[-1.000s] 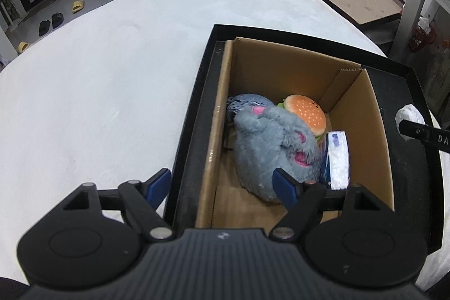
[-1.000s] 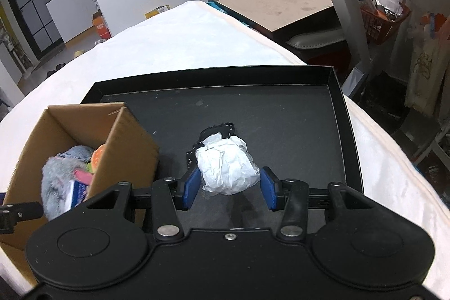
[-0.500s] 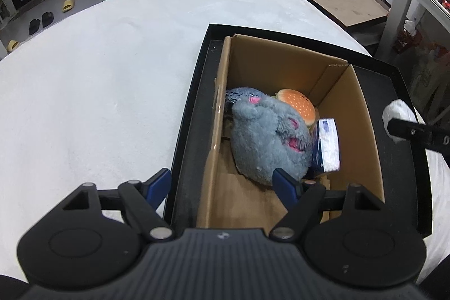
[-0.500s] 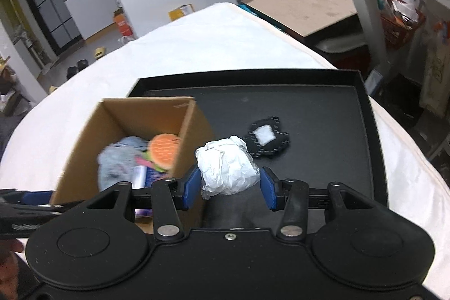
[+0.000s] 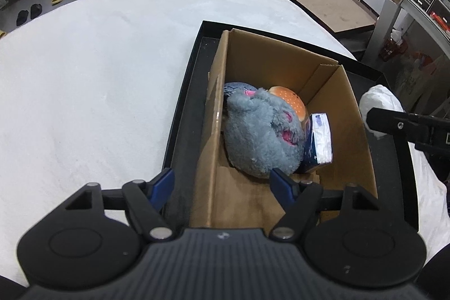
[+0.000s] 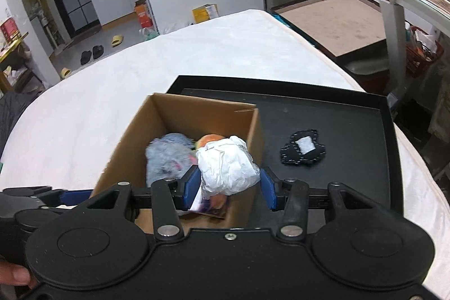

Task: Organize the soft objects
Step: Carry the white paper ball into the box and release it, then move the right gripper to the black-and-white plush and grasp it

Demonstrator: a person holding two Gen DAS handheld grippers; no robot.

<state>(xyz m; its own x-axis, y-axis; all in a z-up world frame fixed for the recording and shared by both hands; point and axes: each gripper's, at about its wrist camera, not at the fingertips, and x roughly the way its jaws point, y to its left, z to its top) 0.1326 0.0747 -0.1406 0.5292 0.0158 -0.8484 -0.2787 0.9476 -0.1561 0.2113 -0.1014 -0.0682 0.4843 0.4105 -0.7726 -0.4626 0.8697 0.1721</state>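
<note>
An open cardboard box (image 5: 281,58) (image 6: 197,114) stands at the left end of a black tray (image 5: 182,108) (image 6: 337,131). Inside it lie a grey plush (image 5: 258,131) (image 6: 166,156), a burger plush (image 5: 289,100) (image 6: 209,138) and a tissue pack (image 5: 320,137). My right gripper (image 6: 229,187) (image 5: 407,123) is shut on a crumpled white wad (image 6: 227,167) (image 5: 377,100), held in the air over the box's right side. My left gripper (image 5: 222,184) (image 6: 64,194) straddles the box's near left wall. Its jaws are closing, and the pads do not touch the cardboard.
A small black patch with a white label (image 6: 302,151) lies on the tray right of the box. The tray rests on a white-covered table (image 5: 98,75). A brown framed board (image 6: 337,21) and a metal shelf (image 6: 393,7) stand beyond the right edge. A person's finger (image 6: 14,276) shows at lower left.
My right gripper has lifted the white wad off the tray and carried it left, over the box. The black patch it covered is now exposed. My left jaws have narrowed slightly.
</note>
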